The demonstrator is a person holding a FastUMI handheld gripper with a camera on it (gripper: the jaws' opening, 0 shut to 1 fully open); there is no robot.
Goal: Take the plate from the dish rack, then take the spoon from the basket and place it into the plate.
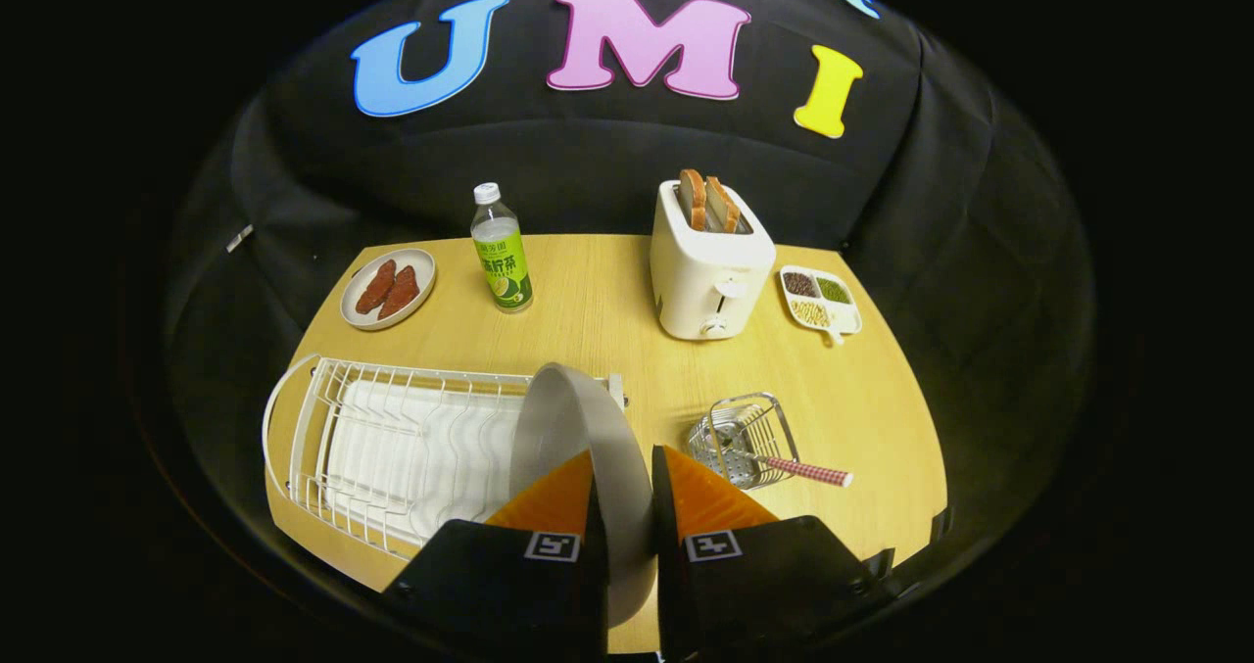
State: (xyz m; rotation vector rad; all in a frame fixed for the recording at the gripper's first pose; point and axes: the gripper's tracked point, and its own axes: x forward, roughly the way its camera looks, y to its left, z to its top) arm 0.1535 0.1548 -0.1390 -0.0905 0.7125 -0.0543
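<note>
Gripping tight, the hand-held gripper (624,467) at the bottom centre of the frame has the grey plate (578,448) pinched edge-on between its two fingers, both pressing on it, one on each face. That plate stands nearly upright, its rim rising just above the fingertips and over the right end of the white wire dish rack (392,438), which sits lower left on the wooden counter (607,301). Whether the plate touches the rack, I cannot tell.

Just right of the fingers, lower right of centre, there's the small wire basket (747,438), and the spoon (784,465) lies in it, bowl inside, checked red-and-white handle poking out over the rim toward the right.

Further back: a white toaster (710,276) right of centre with two bread slices (707,203) standing in its slots, a divided dish of beans and grains (821,299) beside it on the right, a green-labelled bottle (501,250) left of centre, and, upper left on the counter, a small plate of reddish meat slices (388,289).
</note>
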